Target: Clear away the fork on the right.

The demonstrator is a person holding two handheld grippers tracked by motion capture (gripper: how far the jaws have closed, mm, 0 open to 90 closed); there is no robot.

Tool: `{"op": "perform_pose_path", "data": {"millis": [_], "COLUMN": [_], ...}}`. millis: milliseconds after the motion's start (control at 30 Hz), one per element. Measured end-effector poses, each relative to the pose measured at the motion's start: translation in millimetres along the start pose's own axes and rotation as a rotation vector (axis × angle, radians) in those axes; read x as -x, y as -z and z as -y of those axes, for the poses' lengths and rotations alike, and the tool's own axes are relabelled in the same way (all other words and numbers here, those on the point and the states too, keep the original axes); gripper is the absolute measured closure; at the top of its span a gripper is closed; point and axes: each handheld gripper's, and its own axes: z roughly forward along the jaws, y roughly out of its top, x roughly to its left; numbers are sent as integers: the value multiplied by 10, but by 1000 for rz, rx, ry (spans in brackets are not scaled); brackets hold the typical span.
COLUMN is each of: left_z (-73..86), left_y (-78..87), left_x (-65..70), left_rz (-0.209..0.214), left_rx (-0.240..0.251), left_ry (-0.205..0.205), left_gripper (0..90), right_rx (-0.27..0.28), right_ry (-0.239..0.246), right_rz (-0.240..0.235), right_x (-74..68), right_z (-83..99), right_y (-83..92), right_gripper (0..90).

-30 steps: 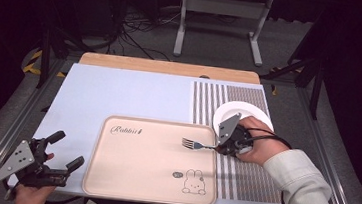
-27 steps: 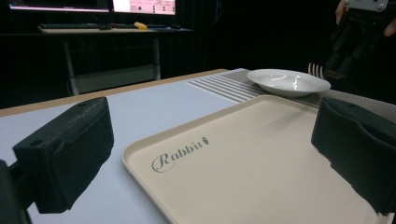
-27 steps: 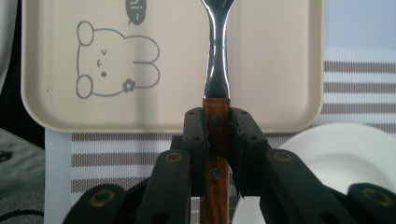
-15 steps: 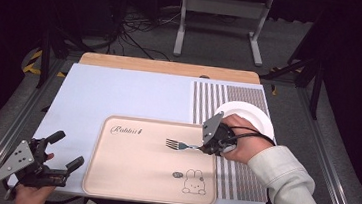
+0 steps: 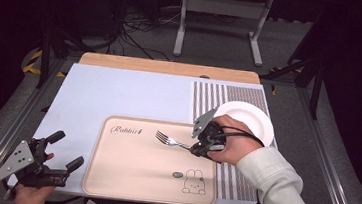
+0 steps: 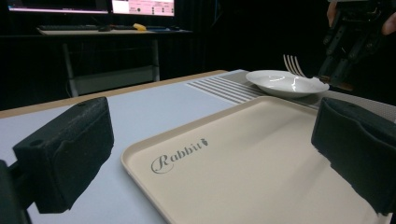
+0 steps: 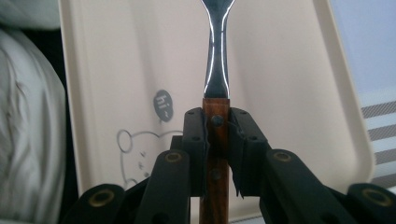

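Fork (image 5: pixel 167 140) is clamped by its wooden handle in the right gripper (image 5: pixel 199 148); in the right gripper view the jaws are pressed onto the handle from both sides, metal neck sticking straight out ahead (image 7: pixel 215 56). Fork is held roughly level, tines pointing to the person's left.

Change over the last second: the fork has been carried left, from near the white plate (image 5: pixel 245 119) at the tray's right edge to over the middle of the beige tray (image 5: pixel 111 175). Tines now sit above the tray's upper centre, right of the "Rabbit" lettering. From the left gripper view the fork is seen raised above plate level, so it is judged to be in the air, not resting on the tray.

Left gripper (image 5: pixel 63 153) has not been moved: parked at the counter's (image 5: pixel 119 91) near-left corner, jaws spread wide, nothing between them.

Reading: transfer phase is under way, plate left behind, tray is the likely drop zone. Placement not yet done. Next move is expected to be lowering until the fork lies flat on the tray, then release. Risk: handle tipping if released while still lifted.
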Motion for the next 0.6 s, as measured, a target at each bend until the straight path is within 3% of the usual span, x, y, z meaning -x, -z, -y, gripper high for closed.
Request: {"op": "perform_pose_path", "data": {"millis": [100, 267, 433, 600], "left_z": [0, 0, -3, -3], "left_y": [-1, -1, 2, 1], "left_x": [4, 2, 3, 4], "left_rz": [0, 1, 3, 2], "left_rx": [3, 1, -3, -2], "left_ry": [3, 0, -2, -3], "left_gripper": [0, 0, 0, 0], "right_rx": [16, 36, 73, 65], "right_ry": [-66, -229, -358, -467], "right_rz": [8, 3, 41, 70], "right_x": [-22, -54, -109, -156], "right_z": [-13, -9, -6, 11], "right_y": [0, -25, -38, -88], "right_gripper": [781, 781, 781, 782]}}
